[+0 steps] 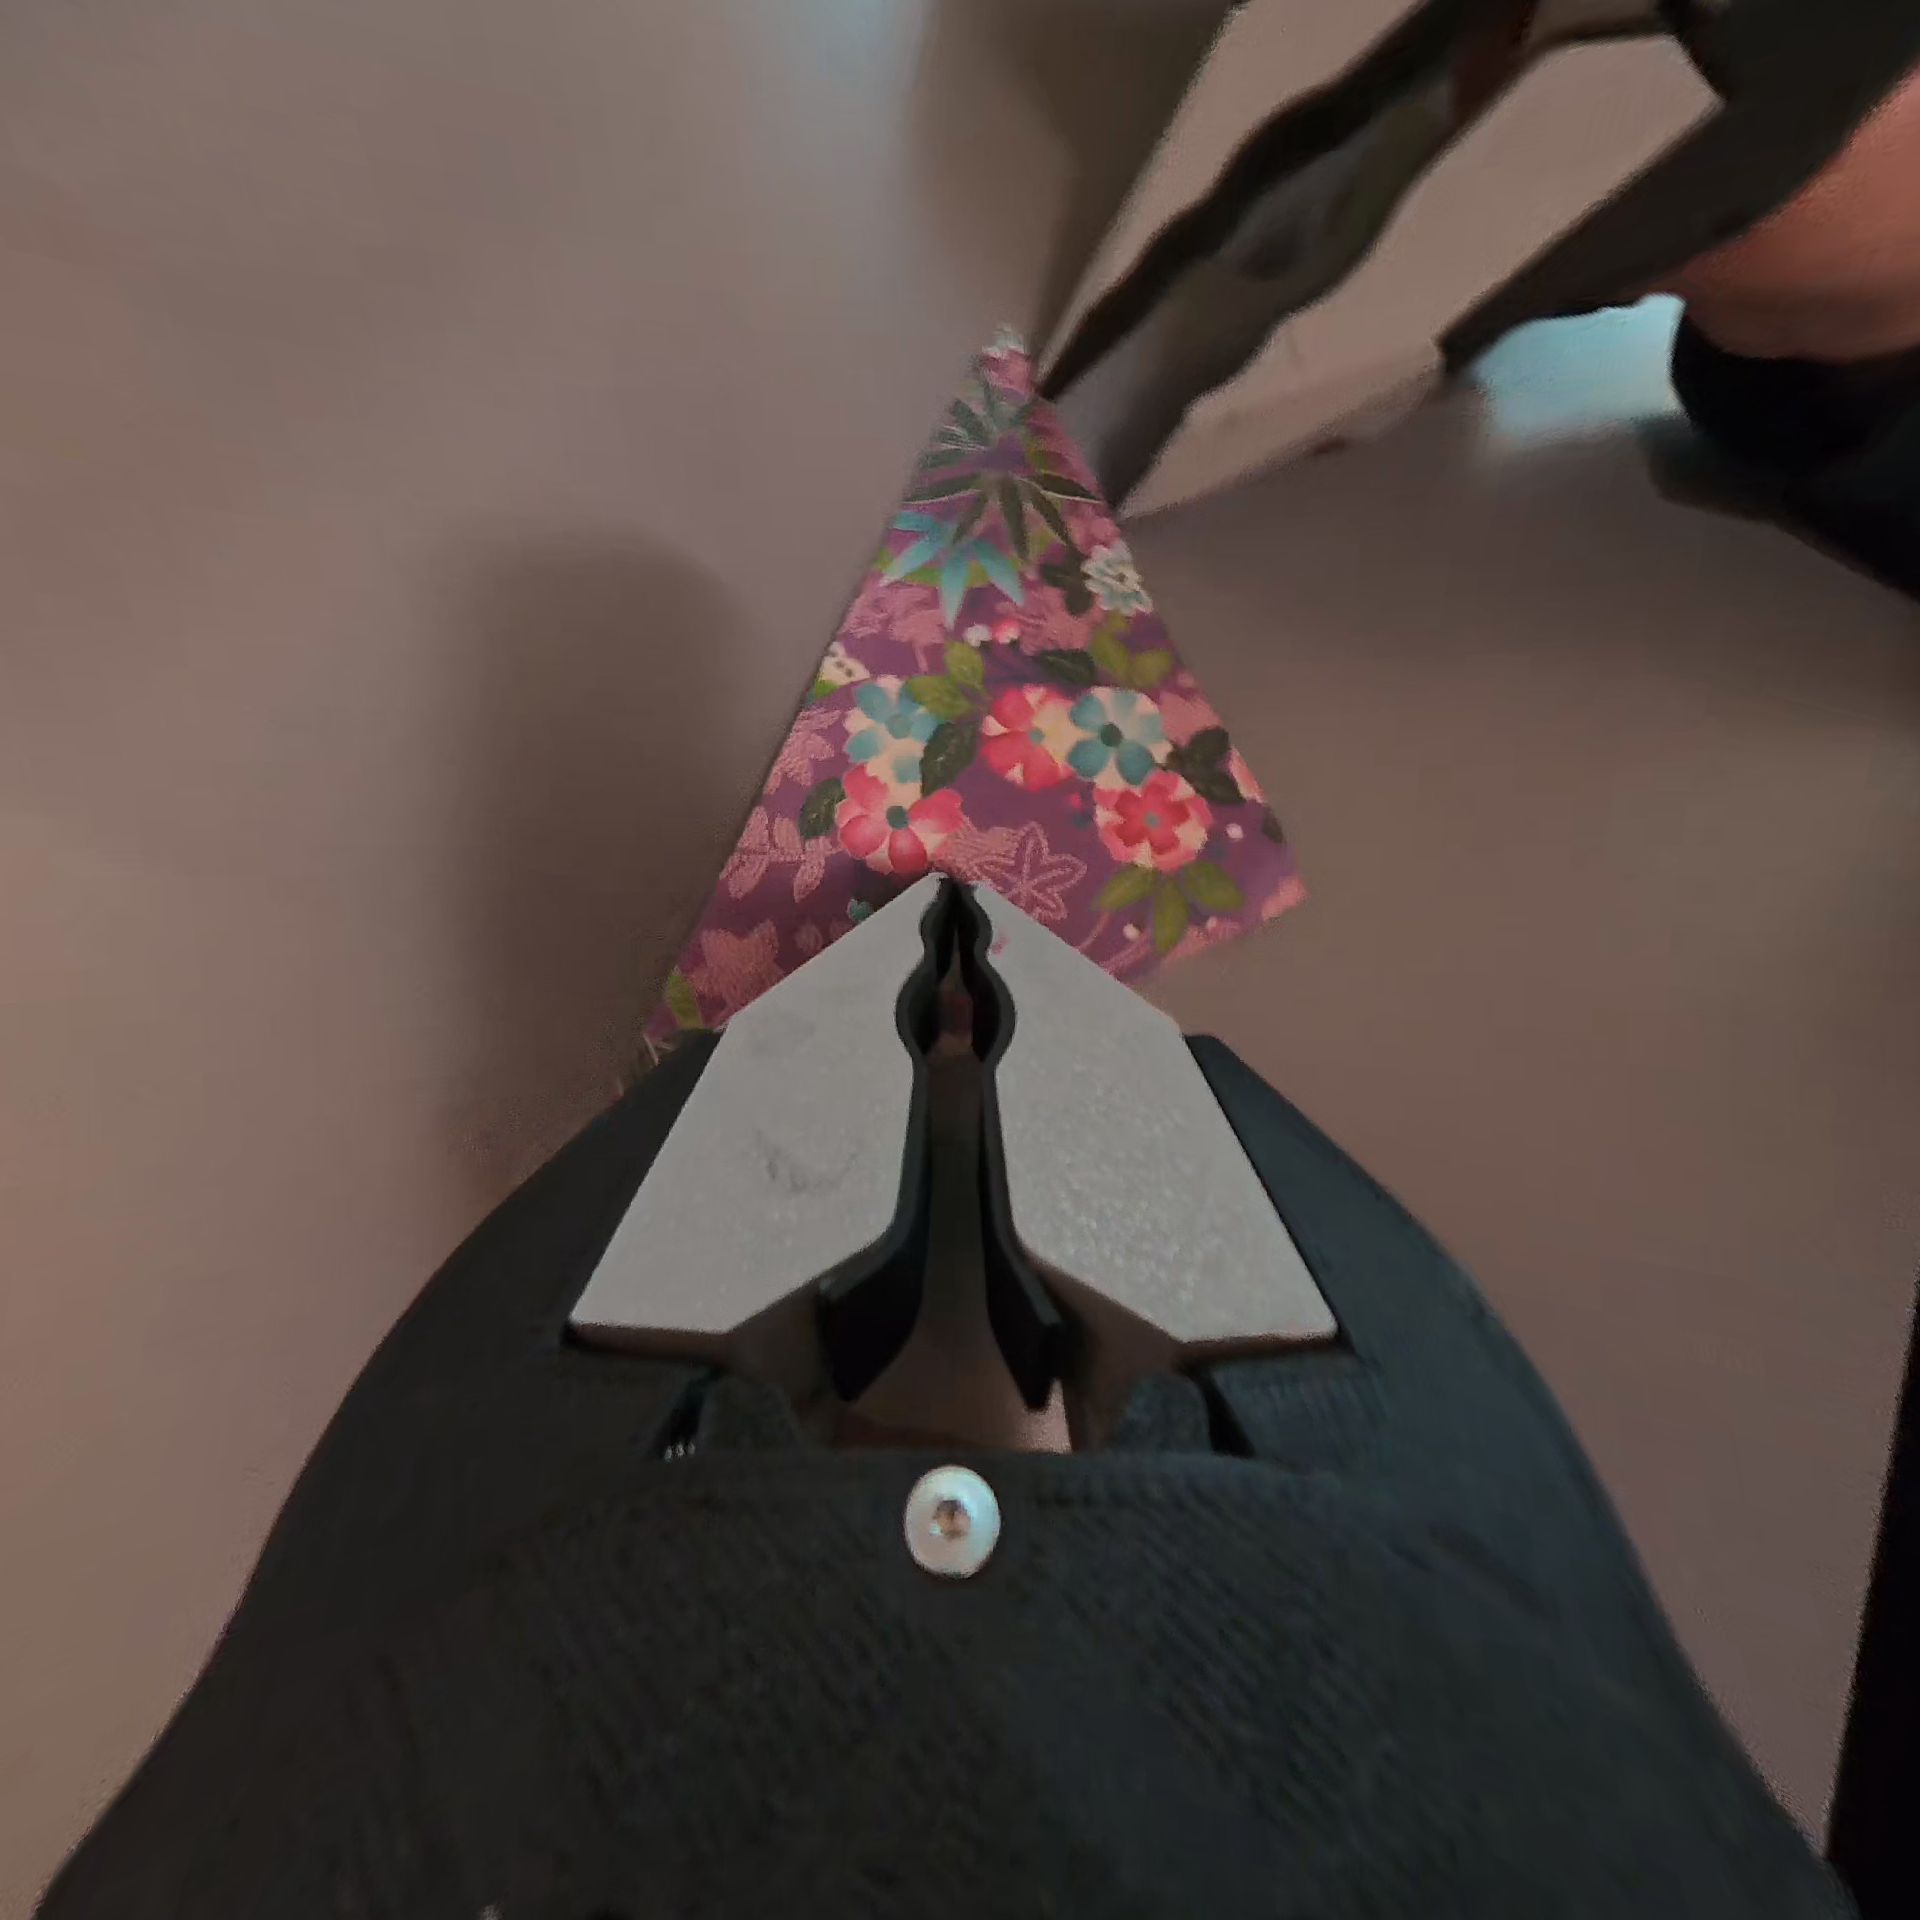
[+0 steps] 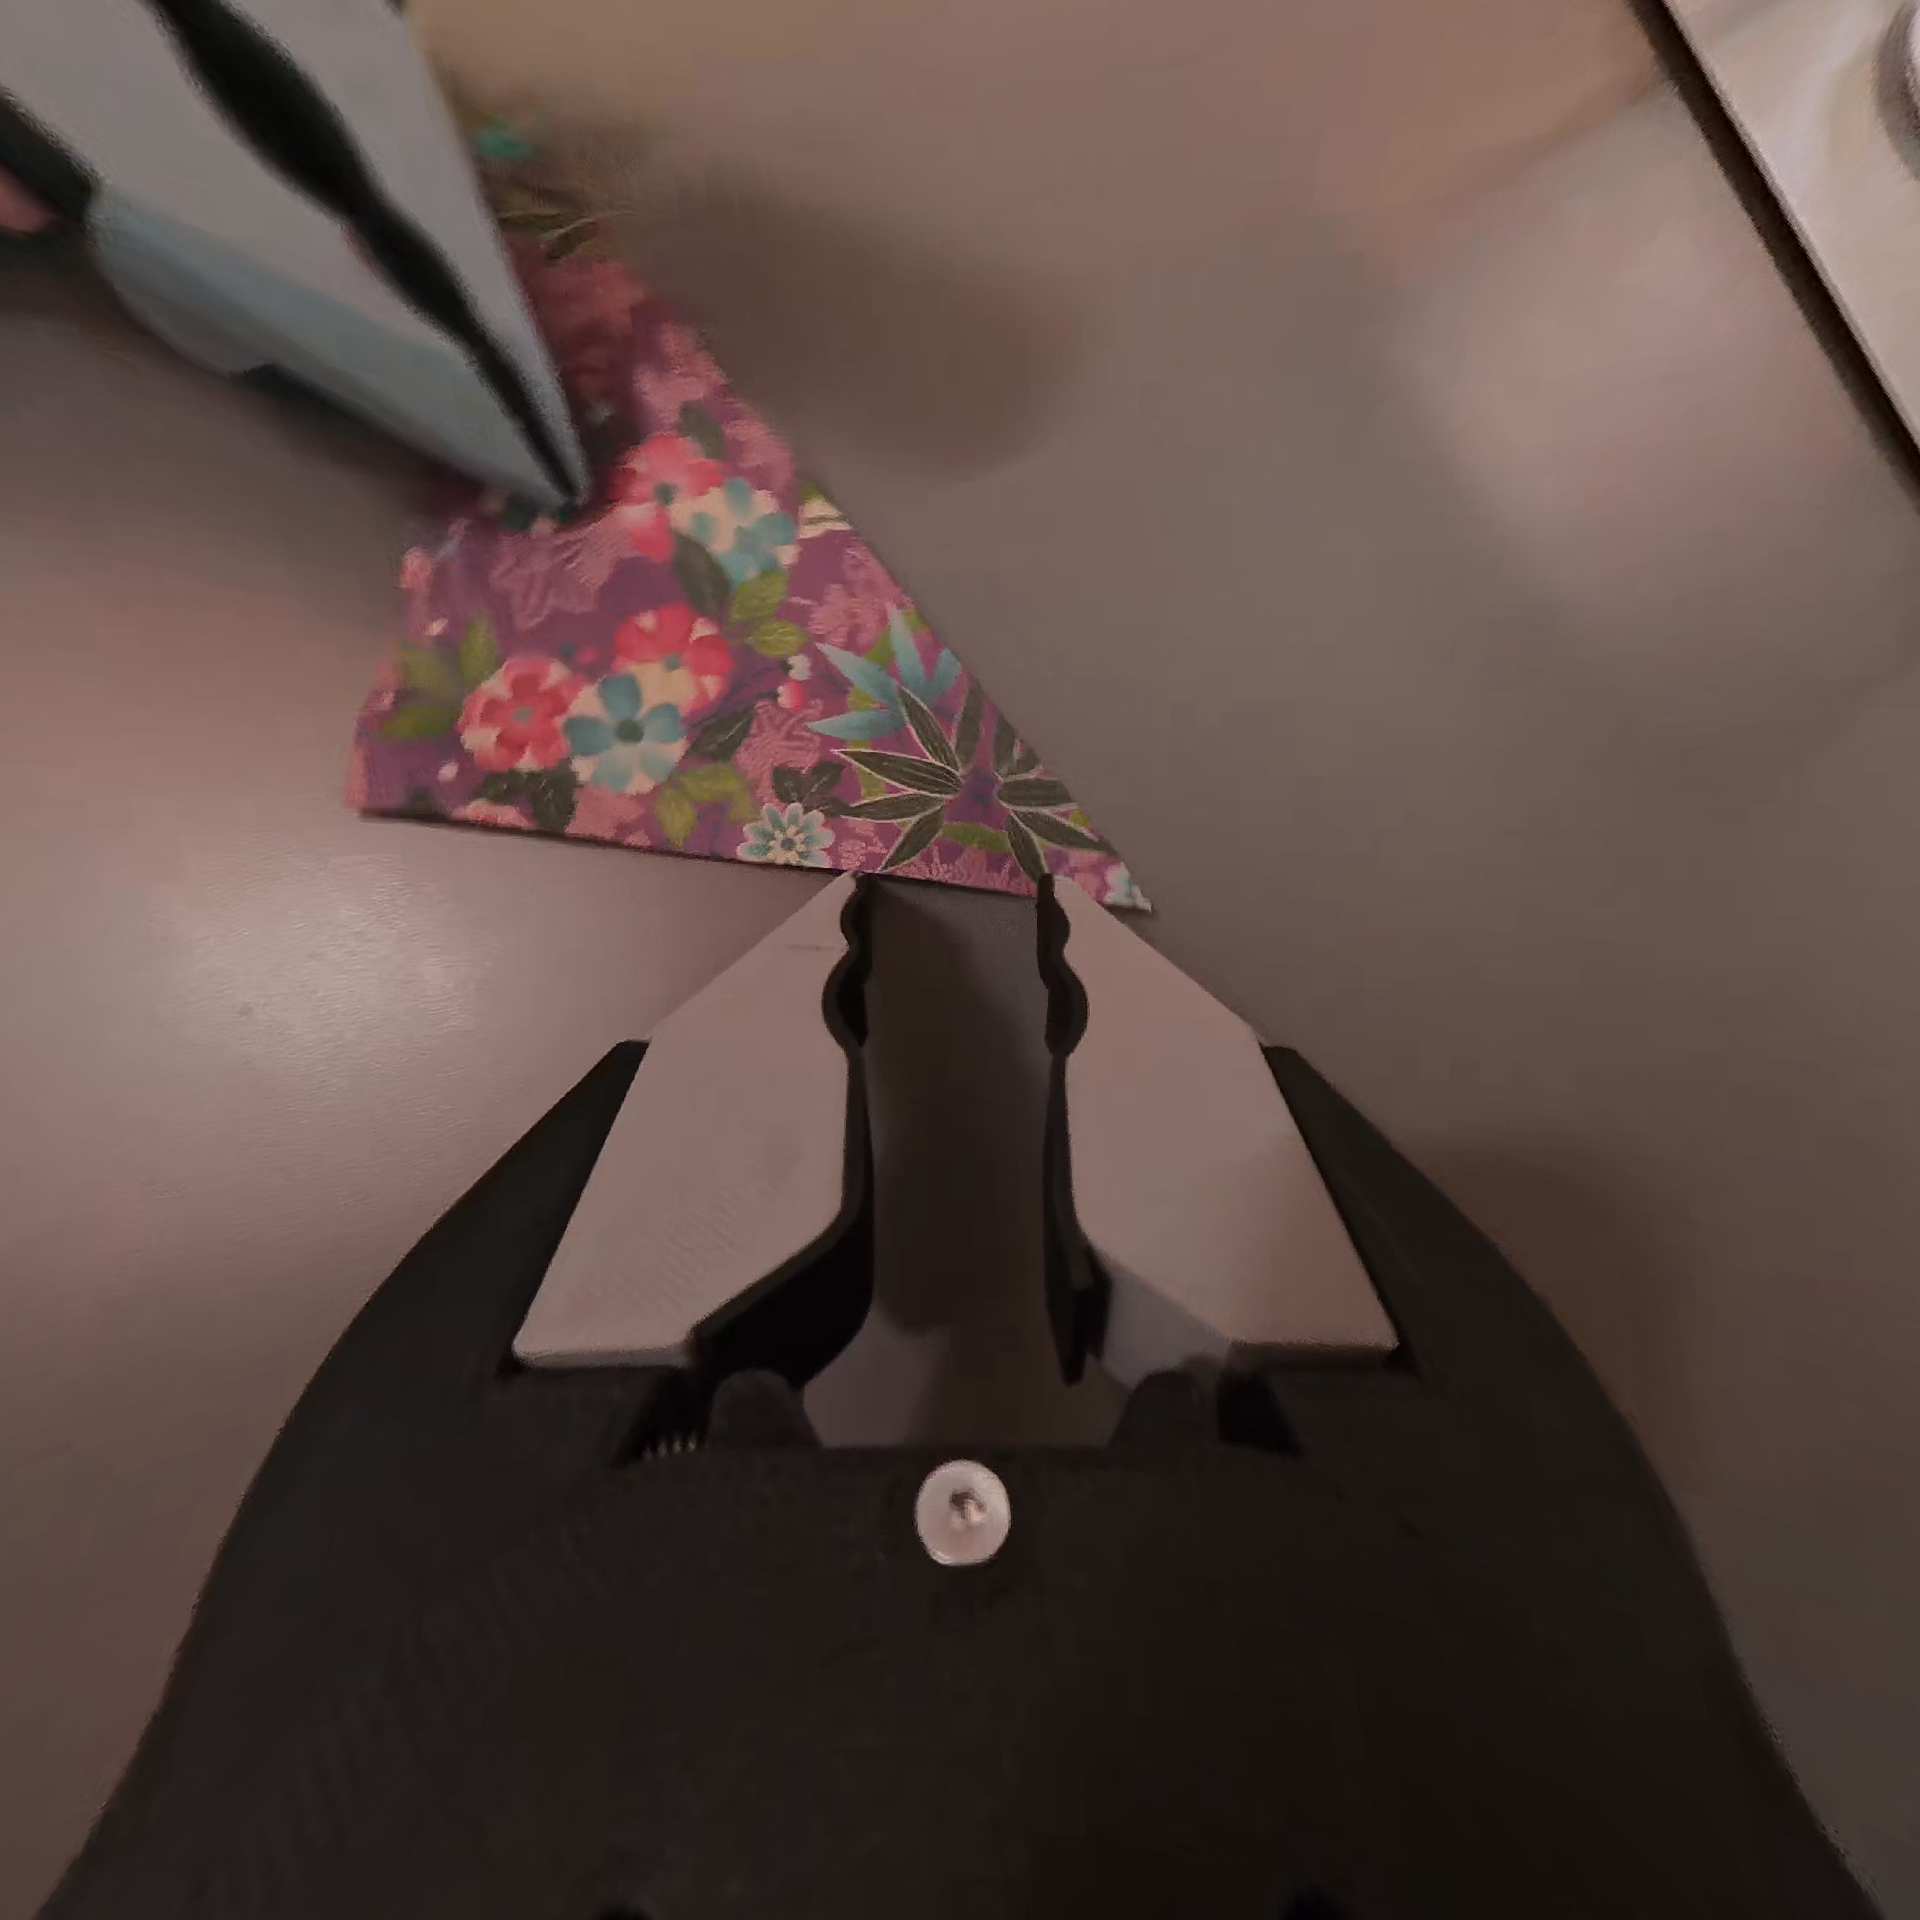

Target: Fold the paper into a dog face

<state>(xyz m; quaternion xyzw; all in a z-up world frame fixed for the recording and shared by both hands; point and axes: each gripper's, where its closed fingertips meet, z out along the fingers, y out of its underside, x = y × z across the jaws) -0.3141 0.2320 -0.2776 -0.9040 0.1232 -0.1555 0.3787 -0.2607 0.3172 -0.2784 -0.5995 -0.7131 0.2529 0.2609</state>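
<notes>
The right gripper [image 2: 951,894] is held with its jaws spread and nothing between them, the fingertips poised just short of the near corner of the paper [image 2: 665,665], which lies flat on the grey table [image 2: 1351,1039] directly ahead and running off to the upper left. The paper is seen as a folded triangle with a purple flower print, its long straight edge stretching away from that near corner toward the far one. At the far end the left gripper [image 1: 948,894] is found with its jaws pressed together, the closed tips set down on the paper as if pinning it; whether a layer is actually pinched there cannot be told. From the left wrist view the triangle's long axis is pointed straight ahead toward the right gripper's open fingers [image 1: 1226,249]. The free corner is judged nearer the right gripper, so the coming fold would seem to fall to it: that corner taken and brought over while the far end is held down
</notes>
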